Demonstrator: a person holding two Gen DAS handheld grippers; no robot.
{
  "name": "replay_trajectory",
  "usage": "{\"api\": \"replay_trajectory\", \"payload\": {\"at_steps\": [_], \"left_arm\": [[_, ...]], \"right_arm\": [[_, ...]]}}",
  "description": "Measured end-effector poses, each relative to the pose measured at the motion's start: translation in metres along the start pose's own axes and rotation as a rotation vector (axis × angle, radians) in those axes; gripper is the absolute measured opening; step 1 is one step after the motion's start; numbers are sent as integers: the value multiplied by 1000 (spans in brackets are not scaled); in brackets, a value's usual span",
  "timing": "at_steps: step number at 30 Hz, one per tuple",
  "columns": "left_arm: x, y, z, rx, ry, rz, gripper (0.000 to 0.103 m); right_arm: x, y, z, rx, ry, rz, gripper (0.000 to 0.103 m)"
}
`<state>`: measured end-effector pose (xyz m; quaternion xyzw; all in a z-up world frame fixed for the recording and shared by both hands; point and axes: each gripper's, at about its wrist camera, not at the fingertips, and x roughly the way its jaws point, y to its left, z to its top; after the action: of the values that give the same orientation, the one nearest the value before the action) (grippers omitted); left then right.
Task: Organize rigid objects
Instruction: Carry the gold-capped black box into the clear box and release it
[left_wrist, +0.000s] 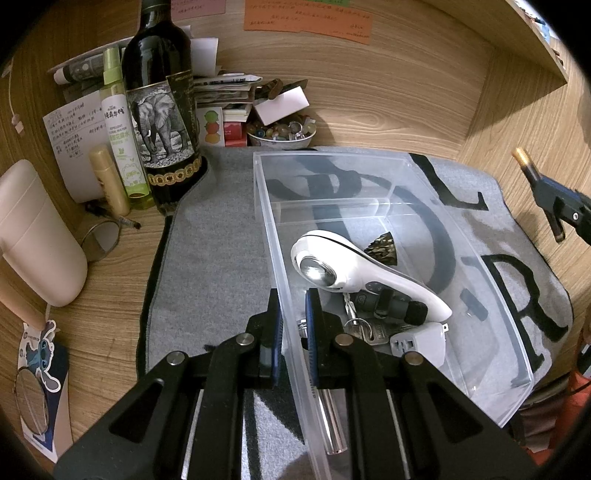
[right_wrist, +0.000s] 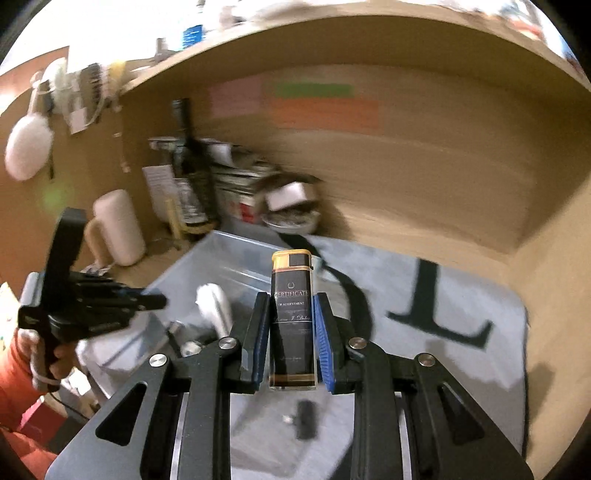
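Lighter (right_wrist: 292, 314) label only in right view, jaws grasping it; left jaws clenched on bin wall (left_wrist: 291, 339).

Left wrist view: sharp, warm dim indoor light, glare on the clear plastic box (left_wrist: 369, 177) and the dark bottle (left_wrist: 159, 48). Right wrist view: heavy motion blur across the background; only the lighter (right_wrist: 293, 314) is crisp. Both show curved fisheye edges with black corners.

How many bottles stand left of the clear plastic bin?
3, clustered together: a tall dark glass wine bottle with an elephant label, a green spray bottle beside it, a small gold bottle in front. Others may be hidden.
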<state>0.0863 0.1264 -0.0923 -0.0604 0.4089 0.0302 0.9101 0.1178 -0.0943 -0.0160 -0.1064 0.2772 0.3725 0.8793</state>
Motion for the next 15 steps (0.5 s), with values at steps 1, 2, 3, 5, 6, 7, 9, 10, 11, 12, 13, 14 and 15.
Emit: {"api": "replay_trajectory", "payload": {"at_steps": [1,2,3,5,6,7,9,10,11,12,13,14,15], "left_arm": [[0,0,0,0,0,0,11],[0,0,0,0,0,-1,11],[0,0,0,0,0,-1,11],[0,0,0,0,0,0,11],[0,0,0,0,0,0,11],[0,0,0,1,0,0,11],[0,0,0,0,0,0,11],[0,0,0,1,0,-1,11],[0,0,-1,2,0,-1,11],[0,0,-2,3,0,0,11],[0,0,-2,4,0,0,11],[0,0,-2,4,1,1,11],[0,0,-3,5,1,2,11]], "right_arm": [[4,7,2,-20,3,12,21],[9,14,4,-40,9,26,21],[13,19,6,-54,15,38,21],[24,32,8,-89,34,64,21],[26,36,9,-99,42,71,21],[31,40,9,-111,53,78,21],[42,47,8,-132,82,94,21],[49,51,6,-144,103,103,21],[54,53,5,-151,117,107,21],[58,55,4,-158,133,111,21],[64,57,2,-168,154,119,21],[70,61,0,-192,186,138,21],[73,63,-1,-205,201,147,21]]}}
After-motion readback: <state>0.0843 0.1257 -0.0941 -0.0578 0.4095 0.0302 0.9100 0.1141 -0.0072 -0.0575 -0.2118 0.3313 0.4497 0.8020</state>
